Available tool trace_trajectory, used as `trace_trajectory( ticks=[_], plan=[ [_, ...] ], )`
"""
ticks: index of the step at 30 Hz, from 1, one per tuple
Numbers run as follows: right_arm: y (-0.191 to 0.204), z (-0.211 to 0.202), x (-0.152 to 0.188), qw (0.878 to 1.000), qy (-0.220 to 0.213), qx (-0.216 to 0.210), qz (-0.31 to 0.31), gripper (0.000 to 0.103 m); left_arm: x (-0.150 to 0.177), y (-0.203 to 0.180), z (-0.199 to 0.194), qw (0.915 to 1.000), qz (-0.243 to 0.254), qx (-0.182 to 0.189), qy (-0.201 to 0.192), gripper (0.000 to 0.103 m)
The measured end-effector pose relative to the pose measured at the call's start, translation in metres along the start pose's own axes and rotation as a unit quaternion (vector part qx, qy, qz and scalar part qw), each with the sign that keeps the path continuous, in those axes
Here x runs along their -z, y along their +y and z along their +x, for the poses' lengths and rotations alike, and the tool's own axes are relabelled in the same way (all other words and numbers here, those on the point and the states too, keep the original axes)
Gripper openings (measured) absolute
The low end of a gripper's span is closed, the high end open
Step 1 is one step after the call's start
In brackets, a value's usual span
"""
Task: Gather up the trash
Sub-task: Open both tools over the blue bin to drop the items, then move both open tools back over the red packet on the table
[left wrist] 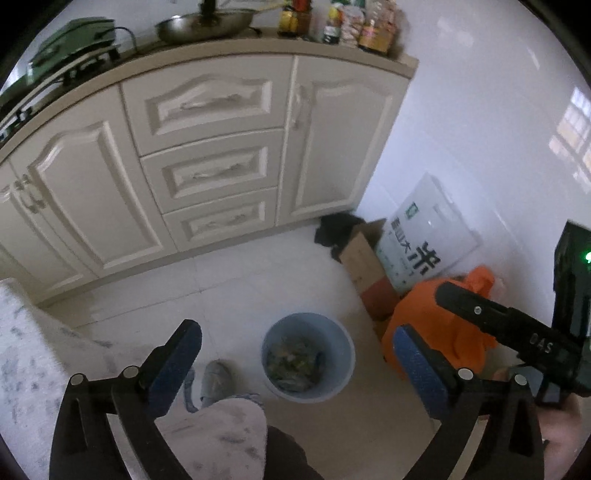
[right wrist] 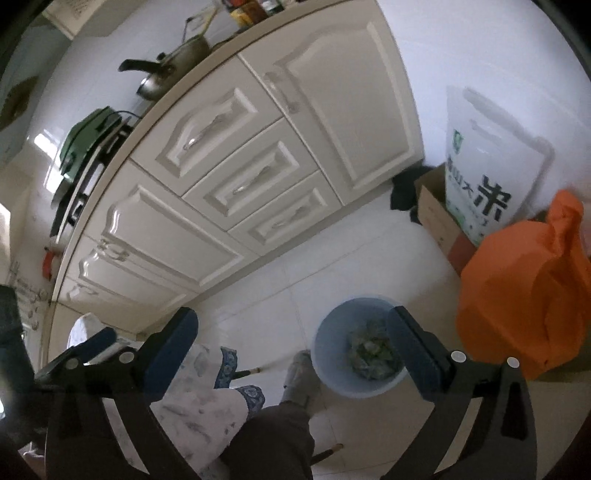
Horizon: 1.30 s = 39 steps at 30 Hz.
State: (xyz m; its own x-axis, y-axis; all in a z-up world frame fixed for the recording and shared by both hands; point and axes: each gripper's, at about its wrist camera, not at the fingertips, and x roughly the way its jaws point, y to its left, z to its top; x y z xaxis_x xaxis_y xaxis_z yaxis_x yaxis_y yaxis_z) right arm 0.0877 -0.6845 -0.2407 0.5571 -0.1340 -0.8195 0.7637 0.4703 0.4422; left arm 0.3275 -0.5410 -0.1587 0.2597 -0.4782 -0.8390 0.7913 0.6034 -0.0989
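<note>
A light blue trash bin (left wrist: 308,356) stands on the white tile floor with trash (left wrist: 293,363) inside; it also shows in the right wrist view (right wrist: 332,373). My left gripper (left wrist: 297,350) is open and empty, held high above the bin. My right gripper (right wrist: 291,338) is open and empty, above the floor just left of the bin; its body shows at the right edge of the left wrist view (left wrist: 509,328). An orange plastic bag (right wrist: 524,291) sits on the floor to the right of the bin, also seen in the left wrist view (left wrist: 443,325).
Cream kitchen cabinets (left wrist: 207,155) line the back, with a wok (left wrist: 205,24), bottles and a green appliance on the counter. A cardboard box (left wrist: 365,266) holding a white rice sack (left wrist: 424,236) stands in the corner. The person's leg and grey shoe (left wrist: 216,382) are left of the bin.
</note>
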Motion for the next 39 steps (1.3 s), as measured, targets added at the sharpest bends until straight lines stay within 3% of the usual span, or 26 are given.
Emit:
trace_trajectory(
  ticks=[8,15,20,24,28,33,39],
  plan=[
    [0.026,-0.025,0.002,1.000,-0.012,0.006,-0.022,0.103,0.009,0.020,-0.072,0.9961,-0.038,-0.016,-0.079,0.102],
    [0.091,-0.051,0.013,0.996,-0.028,-0.011,-0.085,0.103,0.049,0.053,-0.147,0.9874,-0.072,-0.031,-0.138,0.102],
    [0.153,-0.064,0.032,0.988,-0.031,-0.032,-0.145,0.103,0.112,0.090,-0.207,0.9822,-0.090,-0.030,-0.163,0.102],
    [0.208,-0.069,0.055,0.977,-0.029,-0.049,-0.204,0.103,0.157,0.122,-0.265,0.9761,-0.107,-0.051,-0.182,0.102],
    [0.266,-0.073,0.080,0.963,-0.027,-0.077,-0.256,0.103,0.200,0.151,-0.313,0.9649,-0.140,-0.073,-0.210,0.102],
    [0.336,-0.067,0.116,0.941,-0.016,-0.111,-0.319,0.103,0.253,0.182,-0.358,0.9482,-0.168,-0.134,-0.234,0.102],
    [0.412,-0.047,0.168,0.914,0.005,-0.141,-0.381,0.103,0.313,0.223,-0.405,0.9195,-0.235,-0.193,-0.249,0.102]
  ],
)
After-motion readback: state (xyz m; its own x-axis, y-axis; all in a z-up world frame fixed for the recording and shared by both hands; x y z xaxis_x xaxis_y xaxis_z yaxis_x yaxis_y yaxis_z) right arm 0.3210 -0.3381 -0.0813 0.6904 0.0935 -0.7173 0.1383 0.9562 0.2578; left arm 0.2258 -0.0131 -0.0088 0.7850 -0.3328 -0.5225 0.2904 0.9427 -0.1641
